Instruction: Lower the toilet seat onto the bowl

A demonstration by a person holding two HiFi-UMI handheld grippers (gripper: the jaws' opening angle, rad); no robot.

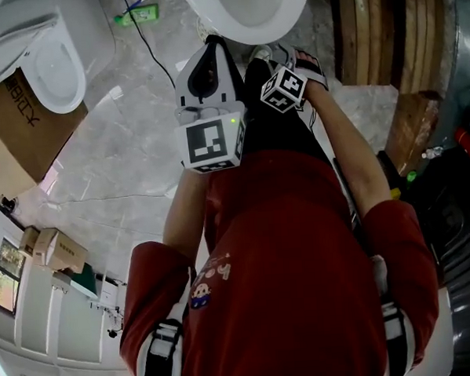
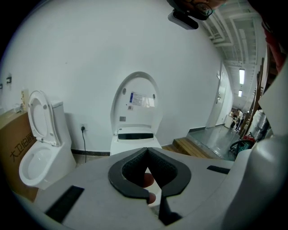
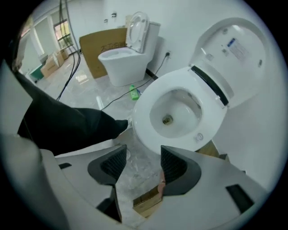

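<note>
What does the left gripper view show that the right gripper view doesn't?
Only the left gripper view: a long hallway with ceiling lights, and the left gripper with its jaws shut.
Only the right gripper view: the inside of the near toilet's bowl, a green bottle on the floor, the person's dark leg, and the right gripper with its jaws apart and nothing between them.
Both: the near toilet's raised lid, the second toilet, and the box beside it.

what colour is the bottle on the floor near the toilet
Green. The bottle shows best in the right gripper view.
</note>
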